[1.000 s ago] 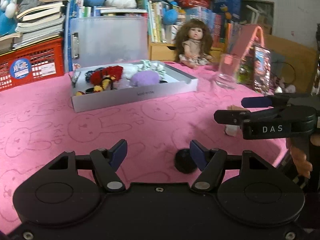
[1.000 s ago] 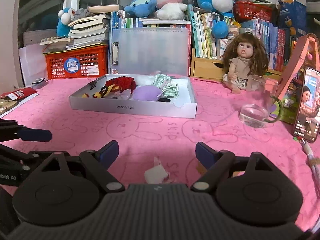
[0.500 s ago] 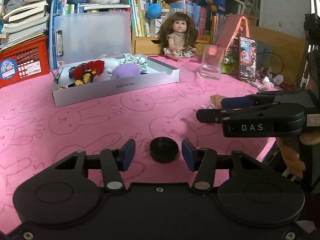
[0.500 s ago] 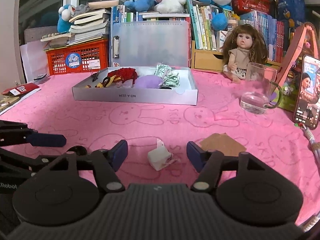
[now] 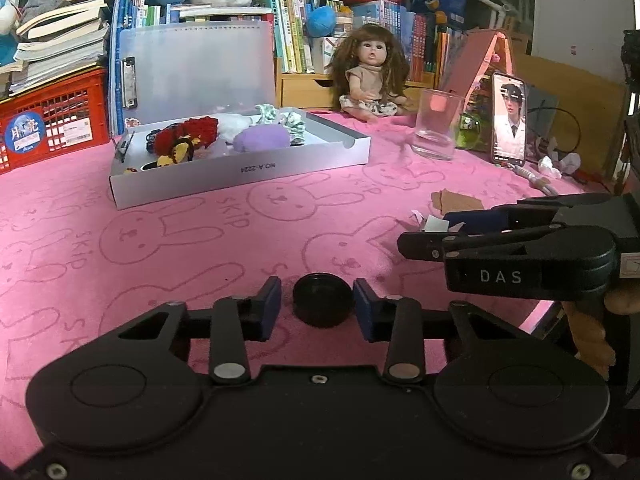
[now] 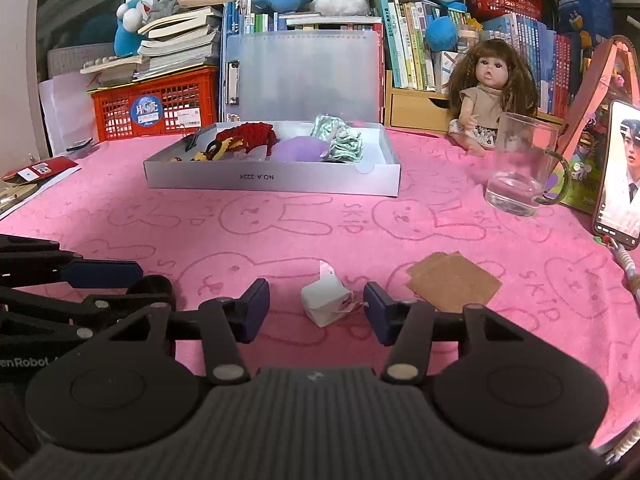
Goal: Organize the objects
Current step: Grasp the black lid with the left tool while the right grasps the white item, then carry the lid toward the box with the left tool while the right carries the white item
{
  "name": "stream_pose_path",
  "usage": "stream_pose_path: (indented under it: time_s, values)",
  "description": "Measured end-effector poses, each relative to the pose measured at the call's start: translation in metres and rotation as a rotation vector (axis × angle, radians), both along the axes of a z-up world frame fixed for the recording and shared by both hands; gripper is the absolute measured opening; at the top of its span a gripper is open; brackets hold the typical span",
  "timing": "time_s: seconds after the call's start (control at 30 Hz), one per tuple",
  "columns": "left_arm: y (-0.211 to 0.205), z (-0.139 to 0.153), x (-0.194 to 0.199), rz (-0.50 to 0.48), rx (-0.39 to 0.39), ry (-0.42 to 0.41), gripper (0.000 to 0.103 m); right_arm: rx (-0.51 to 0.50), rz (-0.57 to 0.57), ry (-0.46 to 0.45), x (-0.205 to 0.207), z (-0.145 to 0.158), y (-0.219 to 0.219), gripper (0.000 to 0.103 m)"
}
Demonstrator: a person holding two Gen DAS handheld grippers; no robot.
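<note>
Black, the cap [image 5: 323, 305] lies between the left tongs [image 5: 317, 309], parted, barely clear; a skewed closing could flick it away. Paper [image 6: 327, 299] lies between the wider-parted right tongs [image 6: 316, 307], easily crushed.

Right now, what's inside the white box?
The box holds a red knit toy, a purple plush, green-white cloth and a binder clip. Anything beneath them is hidden.

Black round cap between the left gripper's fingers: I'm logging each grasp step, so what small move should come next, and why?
Probably close the left gripper on the black round cap. Its blue pads already flank the cap on both sides with small gaps, and the cap lies flat on the pink cloth, apart from the grey box where it likely belongs.
</note>
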State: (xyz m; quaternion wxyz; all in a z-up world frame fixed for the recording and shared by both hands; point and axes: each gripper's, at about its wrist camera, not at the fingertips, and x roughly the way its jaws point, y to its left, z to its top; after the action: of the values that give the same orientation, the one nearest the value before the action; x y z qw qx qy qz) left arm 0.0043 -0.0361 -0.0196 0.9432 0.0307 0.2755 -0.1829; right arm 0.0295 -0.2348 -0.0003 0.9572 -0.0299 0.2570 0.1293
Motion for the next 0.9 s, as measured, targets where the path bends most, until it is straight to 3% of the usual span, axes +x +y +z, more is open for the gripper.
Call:
stream_pose_path:
  time_s: [0.13, 0.23, 0.9]
  values:
    - [0.006, 0.001, 0.001, 0.043, -0.032, 0.001, 0.031, -0.003, 0.0, -0.007, -0.001, 0.0, 0.001, 0.051]
    - [0.012, 0.003, 0.003, 0.082, -0.041, 0.0, 0.031, 0.008, -0.016, -0.028, -0.004, 0.001, 0.001, 0.031]
    - [0.027, 0.008, 0.006, 0.184, -0.051, -0.021, 0.031, 0.043, 0.002, -0.059, -0.008, 0.007, 0.007, 0.031]
